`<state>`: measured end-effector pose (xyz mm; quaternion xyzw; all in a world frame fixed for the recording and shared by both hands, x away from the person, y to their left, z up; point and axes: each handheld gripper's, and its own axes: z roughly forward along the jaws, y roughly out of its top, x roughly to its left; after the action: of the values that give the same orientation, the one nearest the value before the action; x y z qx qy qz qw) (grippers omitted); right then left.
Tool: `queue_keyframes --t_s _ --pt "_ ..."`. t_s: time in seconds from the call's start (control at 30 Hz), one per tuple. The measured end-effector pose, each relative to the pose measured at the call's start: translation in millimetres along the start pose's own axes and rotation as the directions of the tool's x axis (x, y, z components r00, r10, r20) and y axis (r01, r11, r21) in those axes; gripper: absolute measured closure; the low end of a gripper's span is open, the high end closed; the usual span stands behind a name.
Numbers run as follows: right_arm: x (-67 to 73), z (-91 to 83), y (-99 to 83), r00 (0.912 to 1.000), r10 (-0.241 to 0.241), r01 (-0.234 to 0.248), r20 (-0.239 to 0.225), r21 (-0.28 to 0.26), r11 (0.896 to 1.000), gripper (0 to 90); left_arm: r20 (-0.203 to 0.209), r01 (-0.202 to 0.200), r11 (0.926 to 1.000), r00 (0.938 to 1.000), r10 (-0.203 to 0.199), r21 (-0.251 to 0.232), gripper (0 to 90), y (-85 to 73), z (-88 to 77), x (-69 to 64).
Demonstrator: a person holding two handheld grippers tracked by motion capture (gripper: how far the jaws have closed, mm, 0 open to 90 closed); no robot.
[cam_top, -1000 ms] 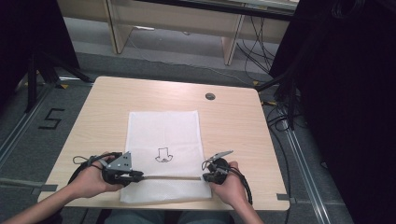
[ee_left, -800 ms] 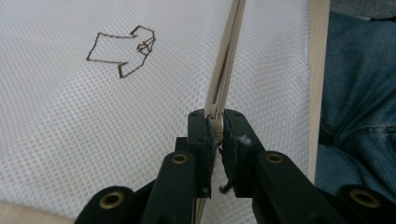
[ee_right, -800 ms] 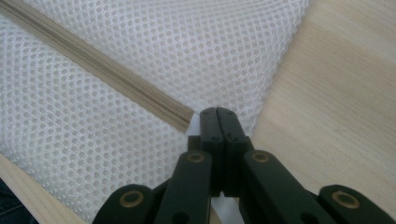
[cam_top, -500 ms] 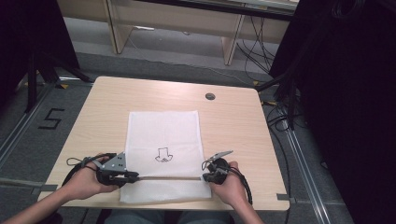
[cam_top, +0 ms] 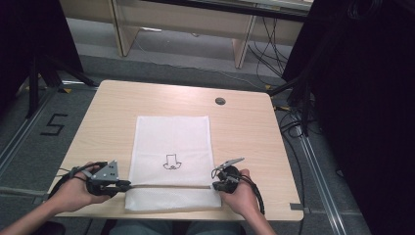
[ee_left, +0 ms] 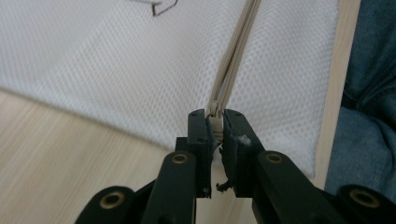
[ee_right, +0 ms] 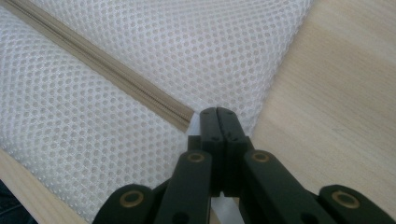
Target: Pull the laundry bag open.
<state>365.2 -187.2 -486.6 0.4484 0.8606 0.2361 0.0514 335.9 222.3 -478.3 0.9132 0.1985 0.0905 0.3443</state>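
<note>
Mesh bag lengthwise away; zipper crosswise.

White mesh bag flat on bench, small black drawing at centre; left gripper and right gripper at opposite ends of its zipper.

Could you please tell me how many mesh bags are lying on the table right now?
1. A single white mesh bag lies flat on the wooden table, near the person's edge, with the left gripper and right gripper at either end of its zipper.
</note>
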Motion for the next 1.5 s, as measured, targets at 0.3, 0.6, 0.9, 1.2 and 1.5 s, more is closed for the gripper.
queue_keyframes --t_s 0.3,0.6,0.9,1.2,1.5 --pt "-1.4 1.1 0.1 0.9997 -0.023 0.023 -0.005 -0.017 1.0 90.0 -0.011 0.049 0.9987 0.9987 -0.049 0.015 81.6 -22.4 -6.1 3.5" --pt "-1.3 1.0 -0.2 0.9997 -0.024 0.024 -0.003 -0.017 1.0 90.0 -0.005 0.026 0.9962 0.9997 -0.026 0.084 81.3 -20.3 1.6 6.1" --pt "-4.6 0.7 -2.6 0.9993 0.008 -0.009 -0.035 -0.037 0.999 87.7 0.029 0.053 0.9923 0.9983 -0.05 -0.112 59.2 -14.8 -1.3 5.0" --pt "-0.7 -7.4 -2.6 0.9994 -0.016 0.013 -0.031 -0.096 0.995 68.9 -0.028 0.248 0.9146 0.9623 -0.27 -0.32 40.3 10.5 8.5 19.1" --pt "-4.1 -14.6 -6.5 0.9999 -0.012 0.012 -0.006 -0.138 0.99 62.5 -0.072 0.299 0.8965 0.9382 -0.339 -0.327 37.1 3.5 9.6 25.6"
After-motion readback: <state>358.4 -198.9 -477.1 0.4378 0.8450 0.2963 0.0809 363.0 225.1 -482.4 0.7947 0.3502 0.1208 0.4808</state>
